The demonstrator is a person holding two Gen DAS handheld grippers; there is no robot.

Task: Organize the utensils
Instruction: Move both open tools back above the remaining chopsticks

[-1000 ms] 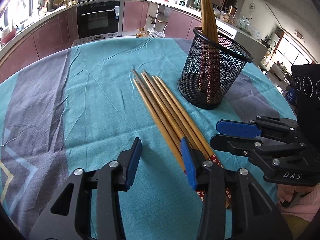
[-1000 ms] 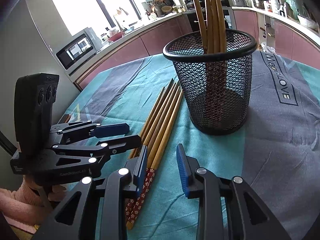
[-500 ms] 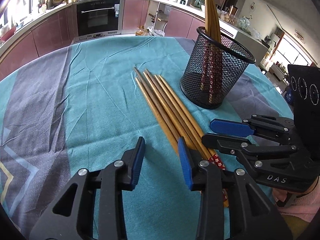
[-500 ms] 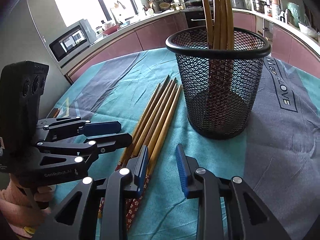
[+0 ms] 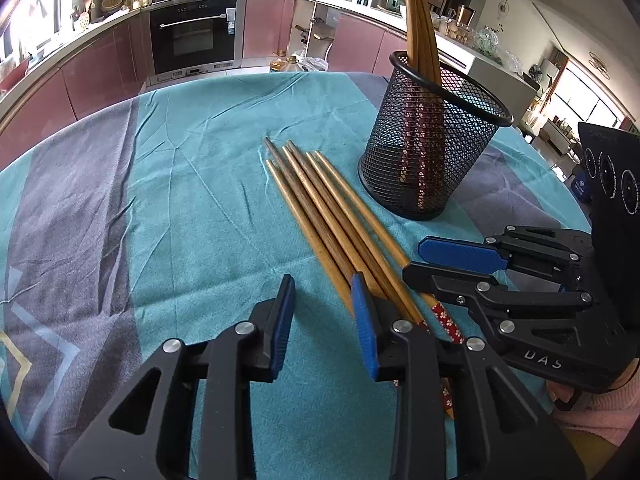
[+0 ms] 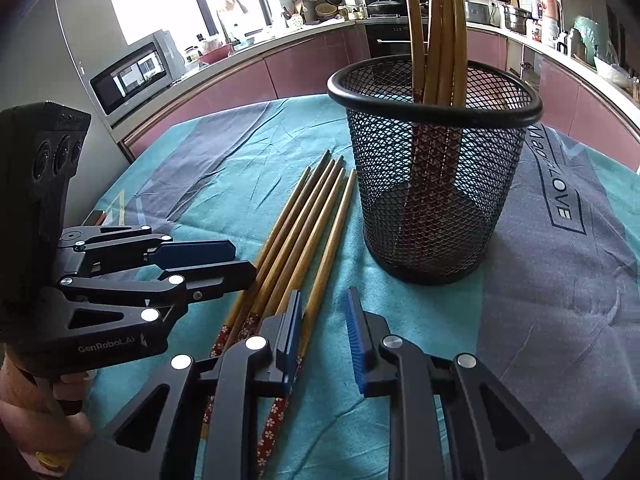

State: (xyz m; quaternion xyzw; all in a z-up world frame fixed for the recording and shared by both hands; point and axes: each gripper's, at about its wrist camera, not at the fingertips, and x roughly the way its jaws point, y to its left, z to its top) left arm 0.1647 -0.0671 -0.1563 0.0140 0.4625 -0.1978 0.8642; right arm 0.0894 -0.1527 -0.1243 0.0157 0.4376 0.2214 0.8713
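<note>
Home kitchen. A built-in oven (image 5: 192,38) sits in a curved run of pink-fronted cabinets (image 5: 100,68); pots and pans stand on the counter above the oven, and a microwave (image 6: 132,74) sits on the counter far left of the oven. In front of the oven, a round table under a teal-and-grey cloth (image 5: 192,208).

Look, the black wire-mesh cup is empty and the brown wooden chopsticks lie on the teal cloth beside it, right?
Not quite. The black wire-mesh cup is not empty: several chopsticks stand in it, as the right wrist view shows. The other brown wooden chopsticks do lie on the teal cloth beside it.
</note>
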